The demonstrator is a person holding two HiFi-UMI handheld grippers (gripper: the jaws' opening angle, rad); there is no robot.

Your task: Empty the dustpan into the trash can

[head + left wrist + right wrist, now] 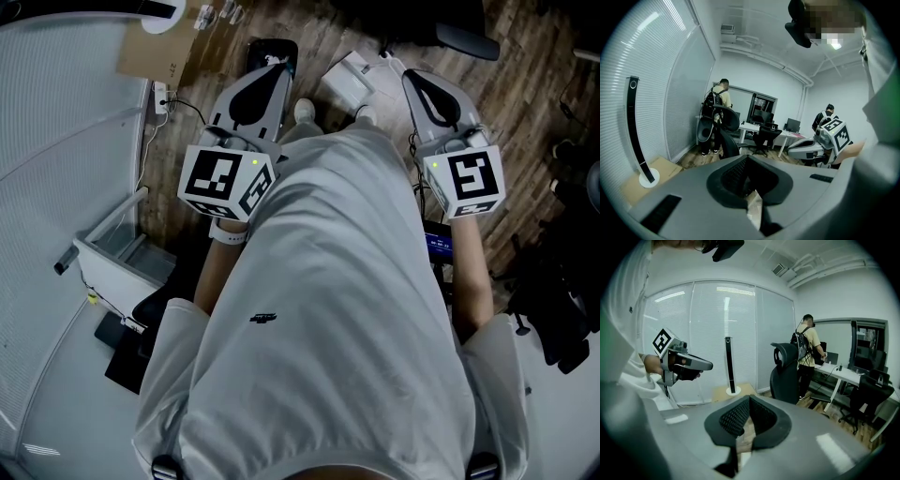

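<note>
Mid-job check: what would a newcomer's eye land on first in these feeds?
The left gripper and right gripper, each with a black-and-white marker cube, held side by side, shut and empty, above the wood floor. Then the black office chair with a person wearing a backpack just beyond it, in the right gripper view.

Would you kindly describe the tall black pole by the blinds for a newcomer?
Start at the white blinds. On the cardboard sheet before them, the pole rises from a round white base. Unlike the bulky black chair nearby, it is thin and upright.
</note>
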